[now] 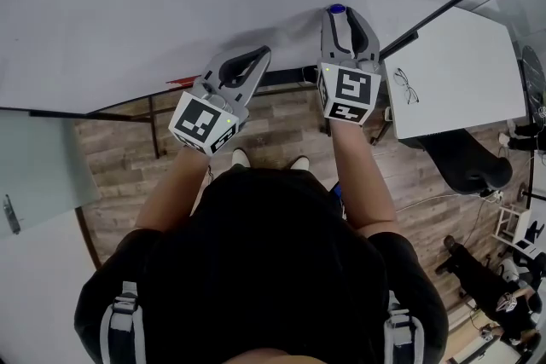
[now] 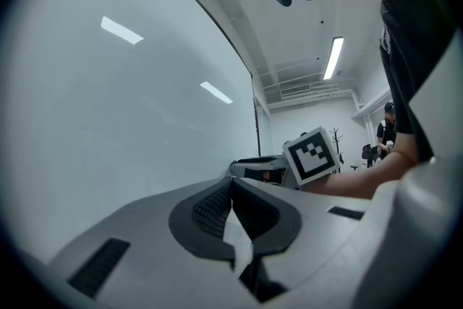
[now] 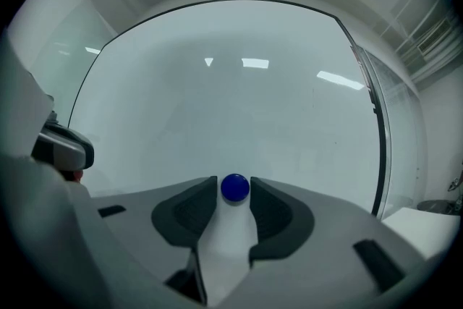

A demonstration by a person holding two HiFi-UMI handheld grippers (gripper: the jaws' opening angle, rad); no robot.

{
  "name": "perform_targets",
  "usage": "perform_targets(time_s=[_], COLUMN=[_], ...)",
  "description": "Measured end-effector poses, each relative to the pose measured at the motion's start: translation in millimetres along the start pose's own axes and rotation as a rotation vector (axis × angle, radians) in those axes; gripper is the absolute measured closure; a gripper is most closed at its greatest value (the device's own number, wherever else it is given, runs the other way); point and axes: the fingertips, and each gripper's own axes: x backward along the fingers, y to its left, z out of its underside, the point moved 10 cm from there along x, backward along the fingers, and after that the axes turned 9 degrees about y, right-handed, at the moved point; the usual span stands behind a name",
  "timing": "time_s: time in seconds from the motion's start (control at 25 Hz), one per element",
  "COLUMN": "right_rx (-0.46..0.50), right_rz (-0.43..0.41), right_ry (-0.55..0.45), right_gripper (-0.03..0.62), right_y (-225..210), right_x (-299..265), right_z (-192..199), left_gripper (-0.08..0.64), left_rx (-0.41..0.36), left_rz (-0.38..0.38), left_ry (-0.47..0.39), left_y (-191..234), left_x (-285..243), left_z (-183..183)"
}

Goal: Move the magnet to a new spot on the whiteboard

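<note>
Your right gripper's (image 3: 235,184) jaws stand wide, with the small round blue magnet (image 3: 235,188) between their tips. It sits flat on the glossy white whiteboard (image 3: 239,90) and, as far as I can judge, is not pinched. If you mean to take it, hold the jaws level and square to the board, centre the disc on the pads, then close firmly (it will likely cling, so pull straight off the surface rather than drag). Your left gripper (image 2: 231,181), jaws together on nothing, hangs beside the board; hold it clear.
</note>
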Motion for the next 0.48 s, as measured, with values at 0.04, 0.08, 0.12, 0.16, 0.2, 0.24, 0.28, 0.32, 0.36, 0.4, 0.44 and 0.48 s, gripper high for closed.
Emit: perform_targets(time_s=[0.04,0.08,0.12,0.16,0.2,0.24,0.28,0.32,0.36,0.4,0.44,0.48], right_rx=[-0.001,-0.001,-0.001,-0.002,-0.004,-0.005,-0.005,-0.005,-0.004,-0.004,-0.006,-0.008], right_rz=[0.006,0.013,0.021,0.029,0.036,0.043,0.049,0.054,0.06,0.066,0.07,0.074], right_ry=[0.002,0.003,0.006,0.009,0.011,0.013,0.014,0.014,0.014,0.014,0.014,0.014], right_gripper=[0.451,0.451,0.451,0.456,0.459,0.46,0.464,0.472,0.472,0.471,0.472,0.472], right_y=[0.9,1.7,2.1,2.2,2.2,2.2,2.4,2.9,3.5,3.9,4.1,4.1], right_x=[-1.0,-1.8,-2.7,-3.8,-4.9,-5.9,-6.8,-7.3,-7.4,-7.2,-7.0,-6.8], right_z=[-0.1,0.0,0.5,1.2,2.1,3.1,3.8,4.4,4.7,4.8,4.7,4.6], left_gripper=[0.555,0.555,0.555,0.555,0.555,0.555,0.555,0.555,0.555,0.555,0.555,0.555], left_rx=[0.0,0.0,-0.001,-0.001,0.0,0.001,0.002,0.003,0.003,0.001,-0.002,-0.003], left_rz=[0.002,0.004,0.005,0.006,0.007,0.008,0.009,0.01,0.012,0.015,0.016,0.017], left_ry=[0.001,0.002,0.003,0.004,0.004,0.004,0.004,0.004,0.003,0.004,0.004,0.005], left_y=[1.4,2.7,4.0,5.3,6.7,8.2,9.7,11.0,12.2,13.0,13.5,13.9], left_x=[1.1,2.1,2.9,3.3,3.6,3.8,4.2,4.8,5.4,5.9,6.2,6.3], left_z=[0.1,0.3,0.7,1.2,1.8,2.5,3.3,4.0,4.5,4.5,4.2,3.8])
